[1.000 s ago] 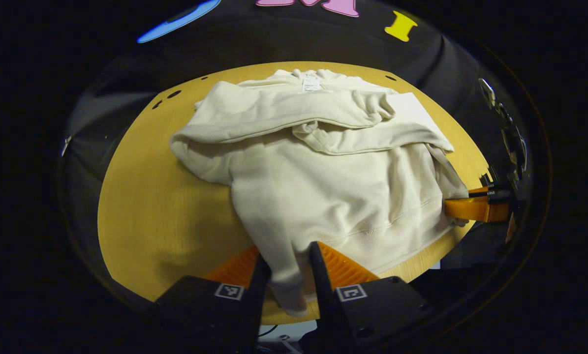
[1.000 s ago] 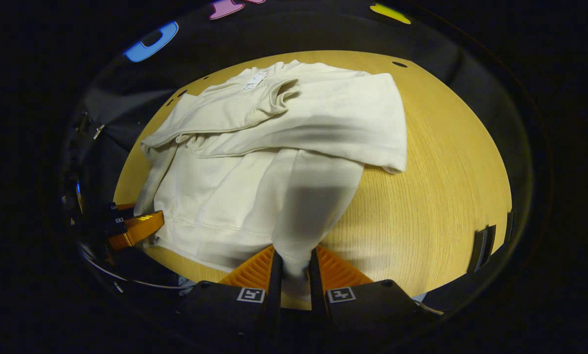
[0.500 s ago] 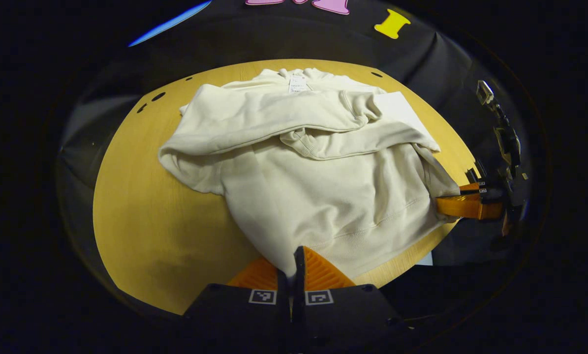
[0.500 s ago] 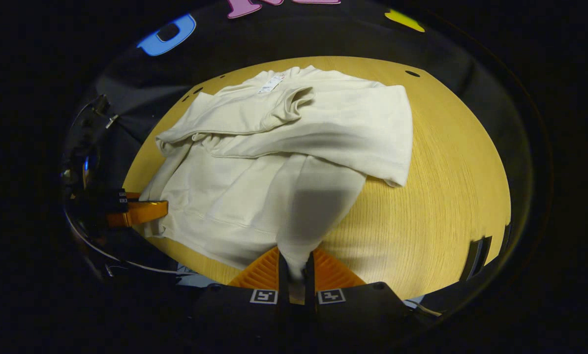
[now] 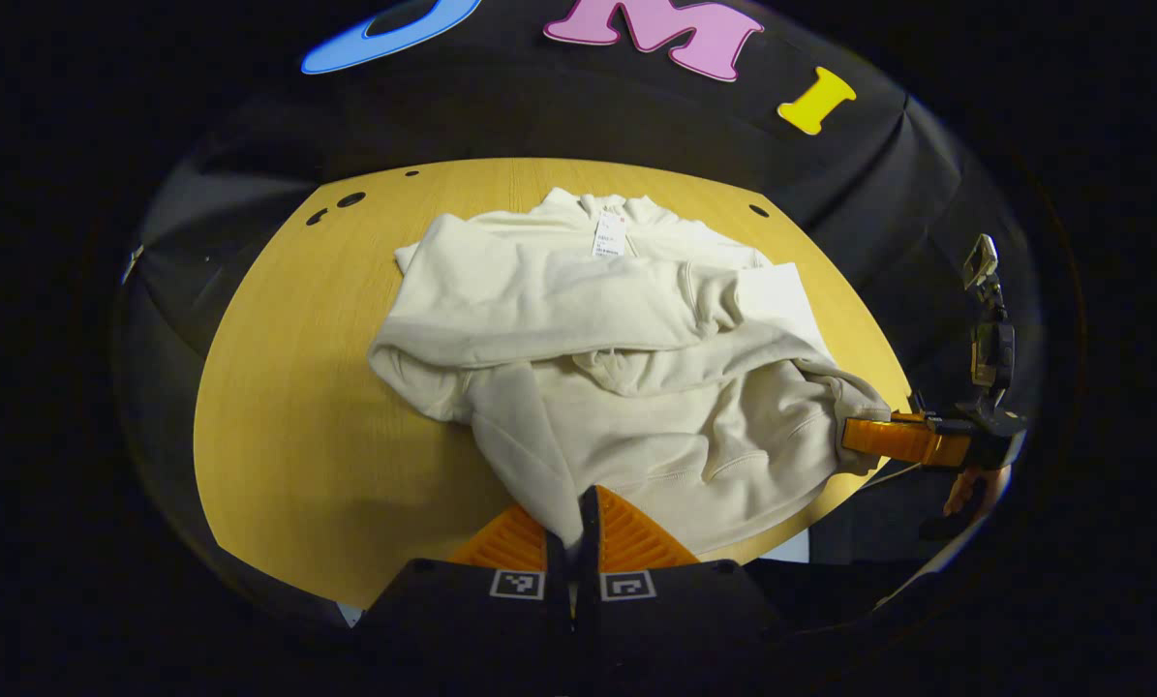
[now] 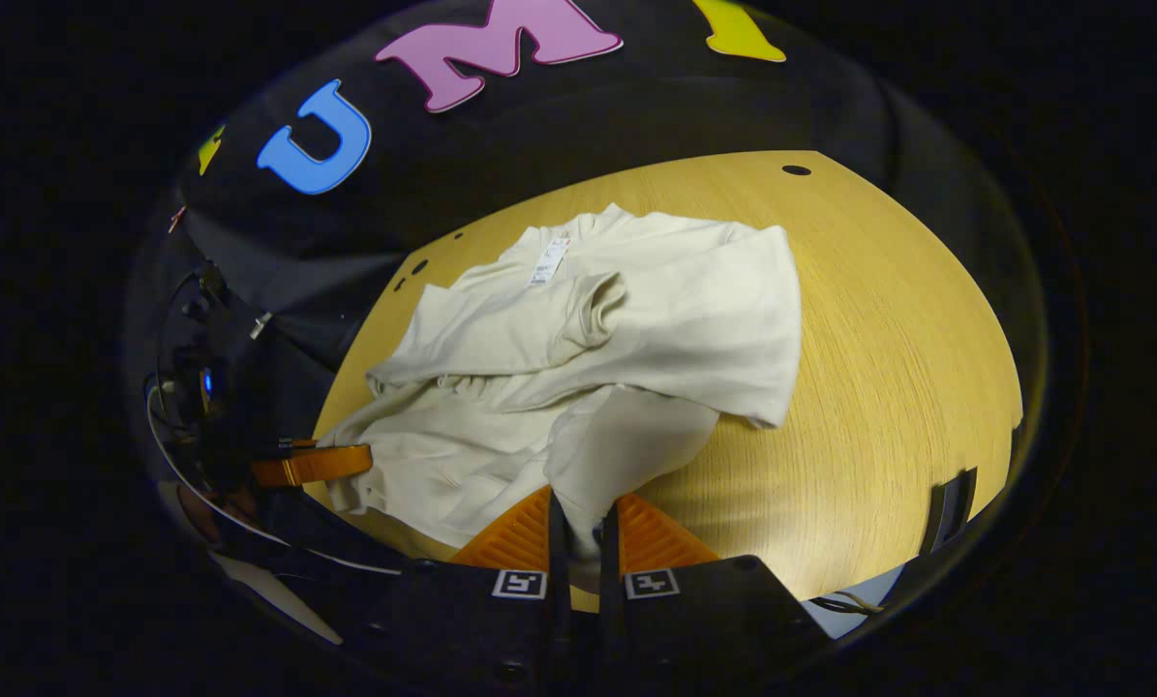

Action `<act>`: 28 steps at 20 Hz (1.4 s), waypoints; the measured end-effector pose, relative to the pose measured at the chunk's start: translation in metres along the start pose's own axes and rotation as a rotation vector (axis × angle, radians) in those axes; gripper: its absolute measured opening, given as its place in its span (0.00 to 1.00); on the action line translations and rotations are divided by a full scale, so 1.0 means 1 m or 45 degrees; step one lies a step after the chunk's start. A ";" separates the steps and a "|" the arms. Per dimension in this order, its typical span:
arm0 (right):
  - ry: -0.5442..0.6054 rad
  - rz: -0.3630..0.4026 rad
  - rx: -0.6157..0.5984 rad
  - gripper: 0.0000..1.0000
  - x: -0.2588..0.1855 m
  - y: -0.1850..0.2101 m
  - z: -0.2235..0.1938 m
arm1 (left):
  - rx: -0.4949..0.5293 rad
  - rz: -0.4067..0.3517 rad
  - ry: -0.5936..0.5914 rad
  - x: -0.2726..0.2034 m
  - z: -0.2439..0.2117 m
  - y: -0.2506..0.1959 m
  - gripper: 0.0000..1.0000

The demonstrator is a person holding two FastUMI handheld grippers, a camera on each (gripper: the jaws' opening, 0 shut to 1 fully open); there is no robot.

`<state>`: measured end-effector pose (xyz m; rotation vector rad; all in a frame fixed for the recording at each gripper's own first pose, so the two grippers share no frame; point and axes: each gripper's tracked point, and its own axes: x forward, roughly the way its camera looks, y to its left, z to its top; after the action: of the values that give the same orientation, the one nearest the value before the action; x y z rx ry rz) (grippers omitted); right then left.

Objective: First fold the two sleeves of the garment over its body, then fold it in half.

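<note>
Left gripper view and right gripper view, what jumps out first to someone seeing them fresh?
A cream sweatshirt lies mid-table on the round wooden table, both sleeves crossed over its chest. The left gripper and right gripper each pinch a hem corner at the near edge, jaws shut on cloth.

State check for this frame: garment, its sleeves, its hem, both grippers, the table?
Garment: lying on the table, collar far.
Sleeves: both folded across the body.
Hem: lifted at both near corners.
Left gripper: shut on the hem.
Right gripper: shut on the hem.
Table: bears the garment.
</note>
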<state>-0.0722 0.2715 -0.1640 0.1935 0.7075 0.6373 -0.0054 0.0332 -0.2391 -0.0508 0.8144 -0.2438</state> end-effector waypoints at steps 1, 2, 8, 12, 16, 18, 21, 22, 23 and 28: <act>-0.031 0.021 0.018 0.14 -0.002 0.003 0.012 | -0.008 0.016 -0.029 -0.003 0.012 0.000 0.06; -0.060 0.043 0.032 0.14 -0.004 0.005 0.025 | -0.016 0.022 -0.055 -0.003 0.024 -0.002 0.07; -0.169 0.110 0.072 0.14 -0.001 0.009 0.096 | -0.109 -0.009 -0.155 -0.001 0.094 -0.017 0.06; -0.208 0.150 0.106 0.14 0.023 0.011 0.141 | -0.126 0.025 -0.203 0.014 0.136 -0.010 0.06; -0.265 0.168 0.089 0.14 0.046 0.009 0.182 | -0.182 0.058 -0.322 0.039 0.180 -0.007 0.06; -0.269 0.164 0.104 0.14 0.066 0.002 0.196 | -0.197 0.083 -0.351 0.056 0.195 -0.003 0.06; -0.255 0.145 0.139 0.14 0.103 -0.014 0.213 | -0.239 0.122 -0.363 0.084 0.211 0.008 0.06; -0.250 0.140 0.147 0.14 0.114 -0.018 0.217 | -0.243 0.146 -0.368 0.093 0.215 0.015 0.06; -0.245 0.137 0.152 0.14 0.124 -0.021 0.222 | -0.247 0.164 -0.366 0.103 0.220 0.021 0.06; -0.202 0.057 0.173 0.14 0.174 -0.048 0.230 | -0.271 0.250 -0.362 0.139 0.242 0.050 0.06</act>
<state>0.2030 0.3487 -0.1038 0.3823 0.5949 0.6099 0.2715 0.0378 -0.1786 -0.1997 0.5545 0.0372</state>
